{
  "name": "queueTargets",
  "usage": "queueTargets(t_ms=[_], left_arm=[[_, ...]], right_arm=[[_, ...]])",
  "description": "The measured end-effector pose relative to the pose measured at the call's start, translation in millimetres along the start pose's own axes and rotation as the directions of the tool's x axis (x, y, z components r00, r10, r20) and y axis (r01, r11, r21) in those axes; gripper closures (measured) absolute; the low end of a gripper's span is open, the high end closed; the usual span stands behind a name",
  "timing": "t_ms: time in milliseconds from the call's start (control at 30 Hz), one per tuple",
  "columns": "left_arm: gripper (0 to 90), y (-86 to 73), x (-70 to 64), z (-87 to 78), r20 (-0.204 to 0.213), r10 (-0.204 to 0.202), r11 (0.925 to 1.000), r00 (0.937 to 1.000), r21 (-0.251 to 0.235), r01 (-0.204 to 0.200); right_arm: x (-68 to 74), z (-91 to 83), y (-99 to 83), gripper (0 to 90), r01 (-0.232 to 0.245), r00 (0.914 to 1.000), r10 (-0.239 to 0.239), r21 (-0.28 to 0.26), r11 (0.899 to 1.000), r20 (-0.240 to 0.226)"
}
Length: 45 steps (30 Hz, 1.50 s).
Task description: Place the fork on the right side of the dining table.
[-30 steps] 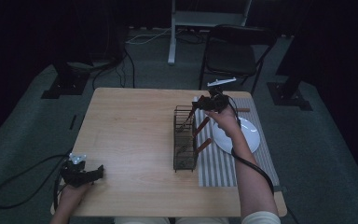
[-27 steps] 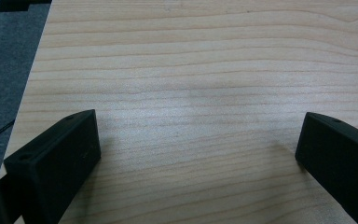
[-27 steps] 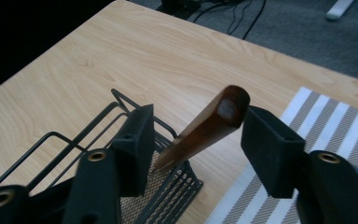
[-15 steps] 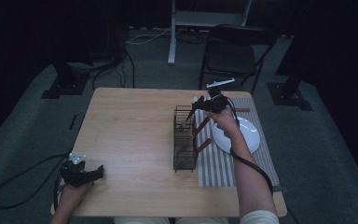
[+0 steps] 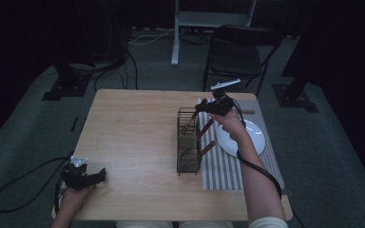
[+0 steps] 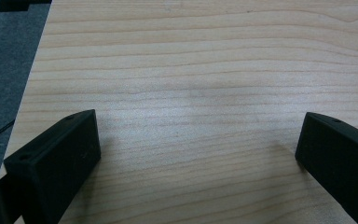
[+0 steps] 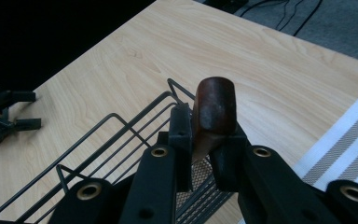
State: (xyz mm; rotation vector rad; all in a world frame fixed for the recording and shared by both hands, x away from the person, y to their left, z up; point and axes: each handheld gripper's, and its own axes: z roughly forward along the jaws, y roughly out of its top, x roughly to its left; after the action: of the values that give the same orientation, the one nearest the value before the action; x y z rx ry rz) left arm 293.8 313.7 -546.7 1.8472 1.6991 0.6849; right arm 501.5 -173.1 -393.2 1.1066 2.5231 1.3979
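Right claw [image 7: 204,140] clamps a brown wooden utensil handle [image 7: 213,109] above the black wire rack [image 5: 188,142] beside the striped mat [image 5: 223,164] and white plate [image 5: 254,137], while the left claw [image 5: 97,175] rests spread apart on the table [image 5: 133,137].

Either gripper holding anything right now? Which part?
Right gripper is shut on a wooden-handled utensil, near the handle's rounded end, above the wire rack. Left gripper is open, holding nothing.
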Motion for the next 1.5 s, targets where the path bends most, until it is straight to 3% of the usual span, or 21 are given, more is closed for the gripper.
queueTargets(t_ms=[133, 433, 867, 1100, 1167, 1200, 1300, 1500], left_arm=[[0.2, 0.0, 0.0, 0.0, 0.0, 0.0, 1.0, 1.0, 0.0, 0.0], [0.2, 0.2, 0.0, 0.2, -0.001, 0.001, 1.0, 1.0, 0.0, -0.001], [0.2, 0.2, 0.0, 0.1, -0.001, 0.001, 1.0, 1.0, 0.0, -0.001], [0.3, 0.2, 0.0, 0.2, -0.001, 0.001, 1.0, 1.0, -0.001, -0.001], [0.2, 0.2, 0.0, 0.1, -0.001, 0.0, 1.0, 1.0, 0.0, 0.0], [0.3, 0.2, 0.0, 0.2, -0.001, 0.0, 1.0, 1.0, -0.001, 0.0], [0.3, 0.2, 0.0, 0.1, -0.001, 0.0, 1.0, 1.0, 0.0, 0.0], [0.3, 0.2, 0.0, 0.2, -0.001, 0.0, 1.0, 1.0, -0.001, 0.0]], right_arm=[[6.3, -10.4, 2.9, 80.5, 0.014, 0.9999, -0.014, -0.025, 1.0, 0.006], [33.5, -38.3, 10.5, 80.6, 0.102, 0.9941, -0.1, -0.041, 0.994, 0.042], [60.9, -84.5, 23.5, 80.5, 0.159, 0.9859, -0.153, -0.1, 0.982, 0.068], [68.0, -111.8, 26.5, 80.5, 0.176, 0.9816, -0.162, -0.141, 0.974, 0.1], [68.0, -111.8, 26.5, 80.5, 0.176, 0.9816, -0.162, -0.141, 0.974, 0.1], [70.1, -124.2, 26.5, 80.5, 0.186, 0.9793, -0.169, -0.165, 0.969, 0.111], [70.3, -134.0, 25.5, 80.5, 0.194, 0.9766, -0.173, -0.177, 0.965, 0.128], [65.4, -149.4, 20.4, 80.5, 0.192, 0.9728, -0.163, -0.179, 0.965, 0.164]])
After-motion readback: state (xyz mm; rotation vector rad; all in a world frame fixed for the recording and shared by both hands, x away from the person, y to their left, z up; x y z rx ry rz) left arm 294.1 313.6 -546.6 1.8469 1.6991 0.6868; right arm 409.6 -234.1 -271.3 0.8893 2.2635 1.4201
